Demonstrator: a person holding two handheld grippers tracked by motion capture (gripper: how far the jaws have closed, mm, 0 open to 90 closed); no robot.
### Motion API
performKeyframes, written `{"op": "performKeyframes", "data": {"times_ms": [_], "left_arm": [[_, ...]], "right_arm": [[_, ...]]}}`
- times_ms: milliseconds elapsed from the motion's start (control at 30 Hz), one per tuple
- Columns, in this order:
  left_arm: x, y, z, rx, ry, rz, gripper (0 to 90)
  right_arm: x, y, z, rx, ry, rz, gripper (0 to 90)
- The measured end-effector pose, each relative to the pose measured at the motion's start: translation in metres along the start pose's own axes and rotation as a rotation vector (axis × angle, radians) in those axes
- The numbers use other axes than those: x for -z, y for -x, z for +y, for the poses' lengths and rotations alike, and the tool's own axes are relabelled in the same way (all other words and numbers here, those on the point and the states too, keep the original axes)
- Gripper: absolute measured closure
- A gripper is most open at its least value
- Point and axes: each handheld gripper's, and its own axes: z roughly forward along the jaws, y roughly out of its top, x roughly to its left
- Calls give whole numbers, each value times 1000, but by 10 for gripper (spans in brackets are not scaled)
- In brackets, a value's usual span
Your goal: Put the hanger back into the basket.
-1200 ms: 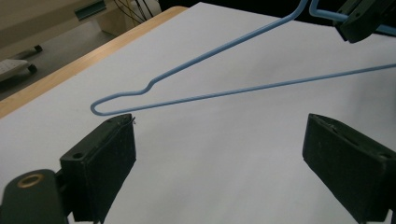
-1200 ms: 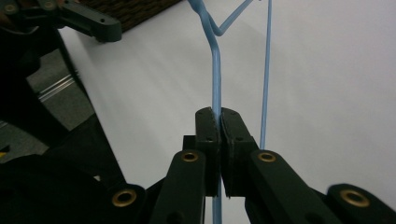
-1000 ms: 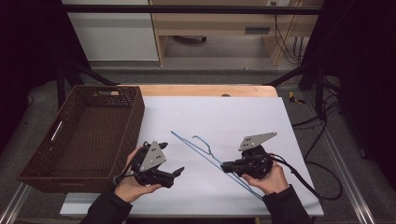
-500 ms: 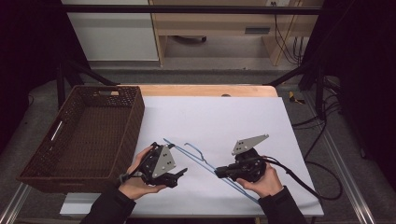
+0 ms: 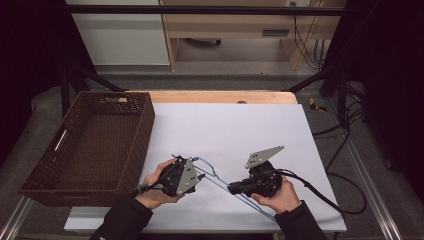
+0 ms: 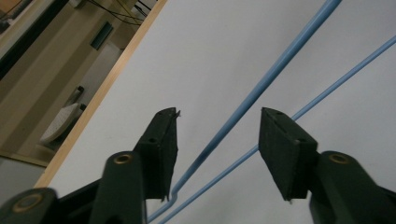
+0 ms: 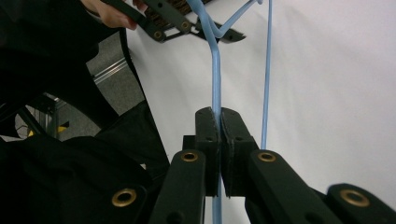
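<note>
A blue wire hanger [image 5: 220,183] lies slantwise on the white table sheet [image 5: 250,125]. My right gripper [image 5: 233,188] is shut on one of its wires, which is pinched between the pads in the right gripper view [image 7: 219,122]. At the hanger's hook end sits my left gripper [image 5: 201,176]. Its jaws have just been closing and stand part-way apart in the left gripper view [image 6: 217,135]. Two hanger wires [image 6: 261,86] run between them, and neither pad presses on them. The left gripper also appears far off, astride the hanger [image 7: 215,70].
A brown woven basket [image 5: 146,125] stands at the table's left side, close to my left hand. The right gripper's black cable [image 5: 325,197] loops off toward the right edge. The table's wooden far edge [image 5: 220,97] lies beyond the sheet.
My left gripper has moved right over the hanger's hook end, and its jaws have narrowed around the wires. The right gripper has stayed shut on the hanger and barely shifted.
</note>
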Motion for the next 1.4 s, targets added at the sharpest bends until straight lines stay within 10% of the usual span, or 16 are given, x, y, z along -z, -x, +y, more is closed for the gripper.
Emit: {"op": "performKeyframes", "data": {"times_ms": [367,1033,1400], "left_arm": [[1,5,1,-75,-10,25,752],[7,16,9,-204,-95,13,866],[13,9,15,-100,-147,25,869]], "right_arm": [[-2,0,0,-6,4,18,878],[9,2,0,24,30,-91,809],[57,8,-7,40,217,-255,544]]}}
